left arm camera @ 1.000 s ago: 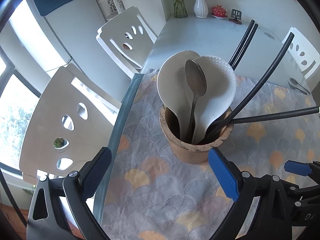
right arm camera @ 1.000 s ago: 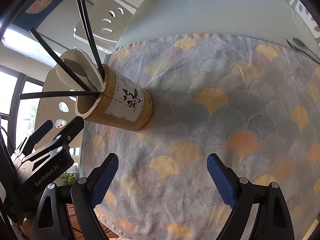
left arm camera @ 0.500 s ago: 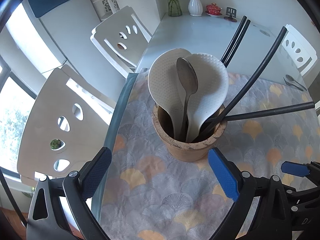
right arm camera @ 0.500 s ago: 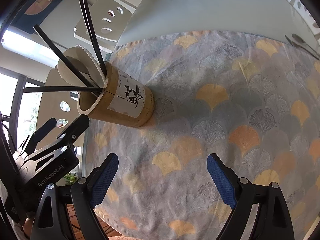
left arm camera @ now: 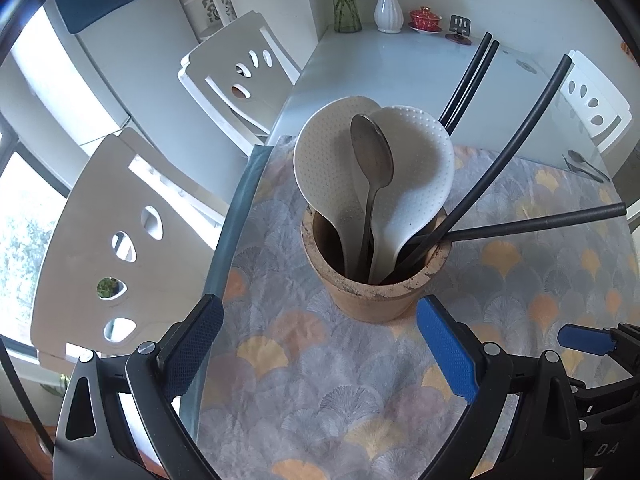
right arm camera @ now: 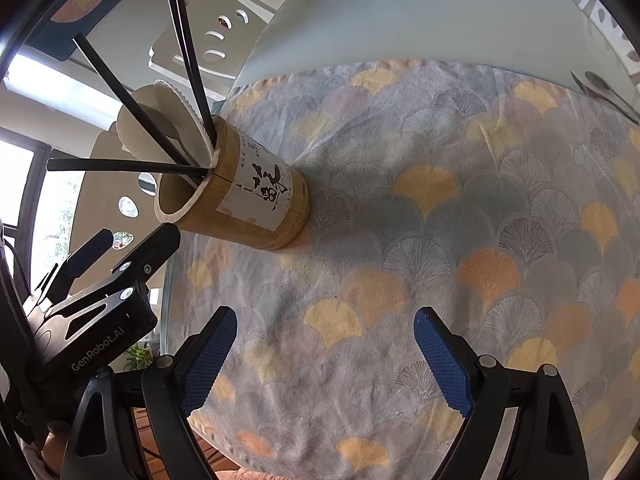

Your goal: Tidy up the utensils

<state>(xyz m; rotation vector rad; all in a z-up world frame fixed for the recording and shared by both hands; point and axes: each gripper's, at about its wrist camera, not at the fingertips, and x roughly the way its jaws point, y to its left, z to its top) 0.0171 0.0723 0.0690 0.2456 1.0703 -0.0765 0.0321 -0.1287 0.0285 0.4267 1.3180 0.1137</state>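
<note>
While both the left hand-held gripper and the right hand-held gripper hang released and empty above the worktop, the bamboo holder already carries most utensils, so the next move calls for reaching toward the loose spoon at the far edge.

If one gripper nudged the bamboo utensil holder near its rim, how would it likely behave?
The bamboo utensil holder looks tall for its base, and the rice paddles, metal spoon and black chopsticks lean far out above the rim, so it probably tips rather than slides. The patterned cloth under it may add drag. Once on its side, the round body would likely roll.
</note>
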